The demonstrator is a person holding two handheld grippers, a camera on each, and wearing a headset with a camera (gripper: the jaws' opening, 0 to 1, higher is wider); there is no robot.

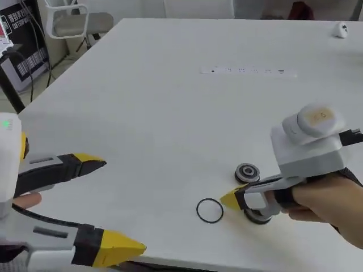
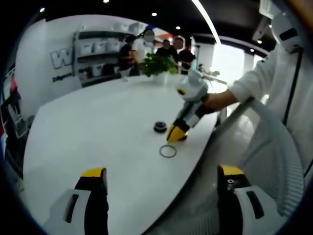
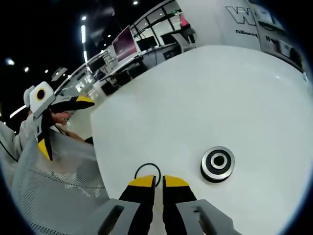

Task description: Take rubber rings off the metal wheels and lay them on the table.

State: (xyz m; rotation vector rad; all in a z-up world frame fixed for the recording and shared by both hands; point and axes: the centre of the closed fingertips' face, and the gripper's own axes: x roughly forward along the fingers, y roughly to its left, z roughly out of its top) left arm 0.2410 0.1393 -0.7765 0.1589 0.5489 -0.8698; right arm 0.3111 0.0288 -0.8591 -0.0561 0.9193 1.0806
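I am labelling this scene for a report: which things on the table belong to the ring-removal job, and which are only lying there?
Job:
black rubber ring, lying flat
metal wheel
second metal wheel, partly hidden by the right gripper

Lying about:
long white strip, perhaps a power strip
small white object at the far edge

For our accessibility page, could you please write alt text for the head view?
The right tongs, with yellow tips together, point at a thin black rubber ring lying flat on the white table. A small round metal wheel sits just beyond them. The left tongs wait wide open at lower left.
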